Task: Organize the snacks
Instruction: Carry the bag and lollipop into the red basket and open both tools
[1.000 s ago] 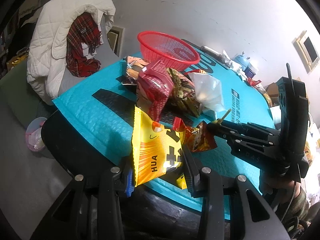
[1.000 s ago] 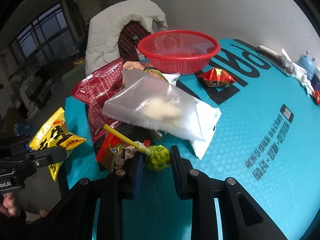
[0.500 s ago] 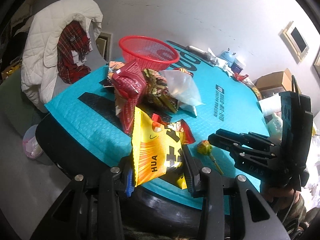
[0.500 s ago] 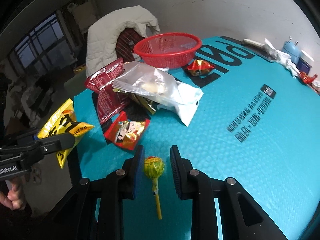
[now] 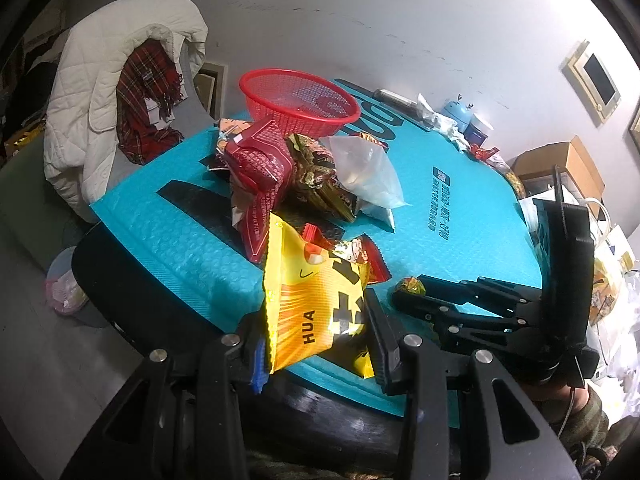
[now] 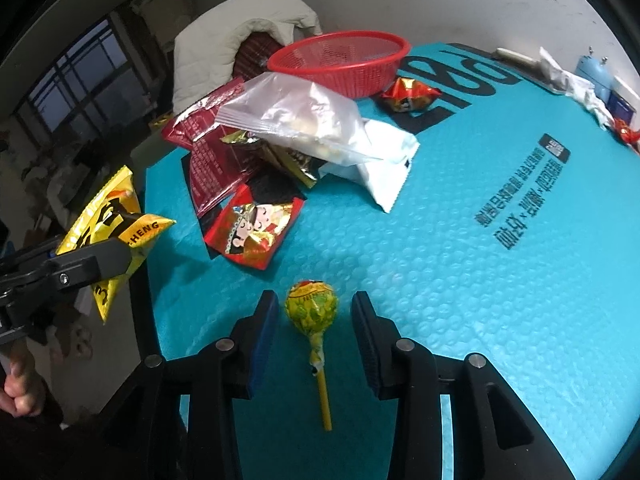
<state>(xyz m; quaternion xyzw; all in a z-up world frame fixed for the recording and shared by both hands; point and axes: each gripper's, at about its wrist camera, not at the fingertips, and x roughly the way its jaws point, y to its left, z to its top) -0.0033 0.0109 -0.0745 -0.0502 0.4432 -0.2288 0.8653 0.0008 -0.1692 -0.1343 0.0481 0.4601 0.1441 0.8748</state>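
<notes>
My left gripper (image 5: 316, 344) is shut on a yellow snack bag (image 5: 312, 300) and holds it above the table's near edge; the bag also shows in the right wrist view (image 6: 108, 224). My right gripper (image 6: 314, 320) is open, its jaws on either side of a yellow-green lollipop (image 6: 312, 306) that lies on the teal mat (image 6: 460, 280). A red basket (image 5: 298, 100) stands at the far side, also seen in the right wrist view (image 6: 340, 60). A pile of snack packs (image 5: 288, 172) lies in front of it.
A small red packet with cartoon faces (image 6: 252, 232) lies near the lollipop. Another red packet (image 6: 408, 92) lies by the basket. A chair with a white coat (image 5: 112, 92) stands left. Clutter and a blue object (image 5: 460, 112) line the far right edge.
My right gripper pulled the lollipop back from the pile, set it on the mat and opened. My left gripper kept hold of the yellow bag.
</notes>
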